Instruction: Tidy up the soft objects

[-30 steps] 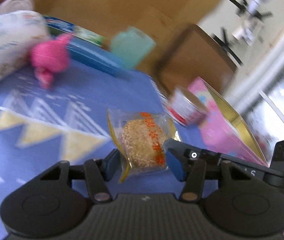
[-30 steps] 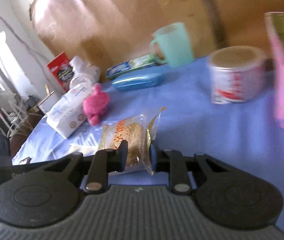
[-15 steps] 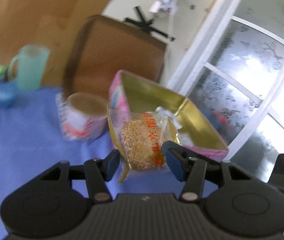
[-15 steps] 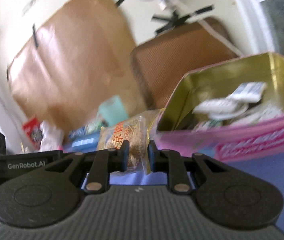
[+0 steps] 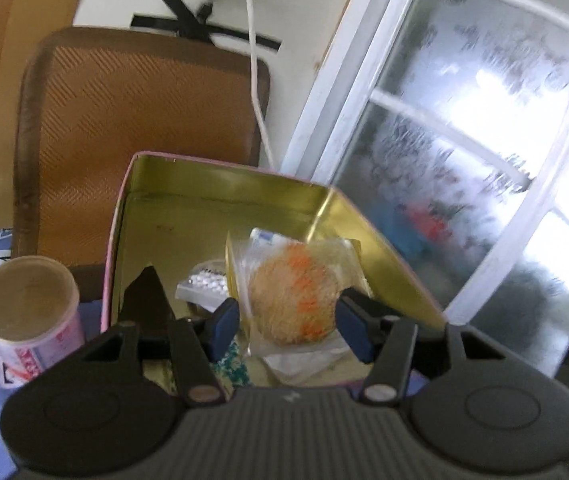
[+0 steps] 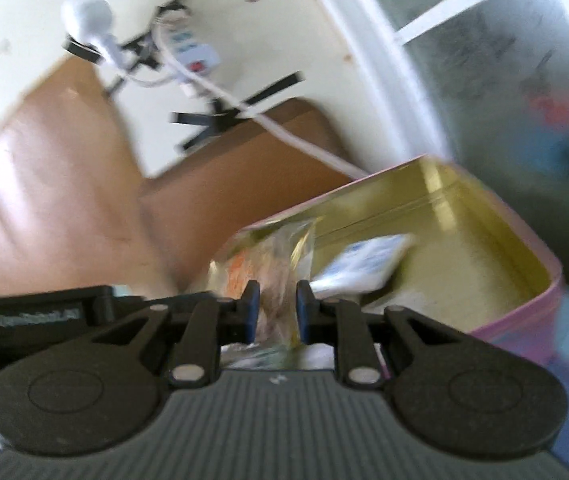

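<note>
Left gripper [image 5: 288, 326] over the open tin [image 5: 220, 196], jaws opening, the bagged sesame cake [image 5: 292, 300] between them, apparently no longer pressed. Right gripper [image 6: 277, 310] also opening, the bag's edge [image 6: 280, 280] between its pads. The cake hung just above packets already lying inside. Judged: release under way, drop not finished; other soft items out of view.

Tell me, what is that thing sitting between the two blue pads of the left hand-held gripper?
A wrapped sesame cake in a clear packet, over the open gold-lined tin. The left hand-held gripper has its jaws opening around it, seen in the left wrist view.
</note>
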The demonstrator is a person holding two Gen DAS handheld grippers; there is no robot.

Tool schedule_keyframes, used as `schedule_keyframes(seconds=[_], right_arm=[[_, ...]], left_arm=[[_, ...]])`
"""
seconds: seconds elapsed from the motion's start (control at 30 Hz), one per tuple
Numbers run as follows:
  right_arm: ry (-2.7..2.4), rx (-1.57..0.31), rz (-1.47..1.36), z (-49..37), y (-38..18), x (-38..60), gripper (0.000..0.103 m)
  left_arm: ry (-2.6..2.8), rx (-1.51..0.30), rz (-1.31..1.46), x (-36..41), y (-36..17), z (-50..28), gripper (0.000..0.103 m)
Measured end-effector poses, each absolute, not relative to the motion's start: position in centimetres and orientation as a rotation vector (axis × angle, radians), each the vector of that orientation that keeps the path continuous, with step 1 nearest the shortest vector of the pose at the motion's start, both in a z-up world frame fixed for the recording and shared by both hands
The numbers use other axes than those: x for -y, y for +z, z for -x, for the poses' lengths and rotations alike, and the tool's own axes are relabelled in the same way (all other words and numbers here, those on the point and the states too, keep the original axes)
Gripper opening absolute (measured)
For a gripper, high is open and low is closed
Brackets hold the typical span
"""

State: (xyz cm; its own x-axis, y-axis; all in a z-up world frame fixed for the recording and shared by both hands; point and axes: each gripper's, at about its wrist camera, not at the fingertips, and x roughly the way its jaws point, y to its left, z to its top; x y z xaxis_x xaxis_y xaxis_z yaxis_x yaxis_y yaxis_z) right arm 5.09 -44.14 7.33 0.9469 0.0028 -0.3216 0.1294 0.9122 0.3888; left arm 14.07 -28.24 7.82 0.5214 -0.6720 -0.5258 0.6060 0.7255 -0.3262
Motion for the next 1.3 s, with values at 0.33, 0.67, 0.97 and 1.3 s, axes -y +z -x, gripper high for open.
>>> schedule_keyframes(seconds=[0.33,0.67,0.97,1.3], right_arm=[[-0.199,-0.258,-0.449,-3.2,6.3,45.7,0.029],[0.017,-0.260,-0.312,-2.8,7.2,37.3,0.036],[0.258,-0.406,-0.164,-4.5,5.2,26.8,0.041],[0.296,-0.551,-0.089,-6.5,3.2,22.0,0.046]], left_arm=[[-0.778,-0.651,0.067,26.3,7.2,-11.4,0.062],[-0.651,-0.569,0.103,15.9,7.3,-7.6,0.074],[-0.286,-0.578,0.165,2.1,3.5,-7.4,0.076],[-0.257,-0.595,0.280,-2.8,1.1,-7.7,0.079]])
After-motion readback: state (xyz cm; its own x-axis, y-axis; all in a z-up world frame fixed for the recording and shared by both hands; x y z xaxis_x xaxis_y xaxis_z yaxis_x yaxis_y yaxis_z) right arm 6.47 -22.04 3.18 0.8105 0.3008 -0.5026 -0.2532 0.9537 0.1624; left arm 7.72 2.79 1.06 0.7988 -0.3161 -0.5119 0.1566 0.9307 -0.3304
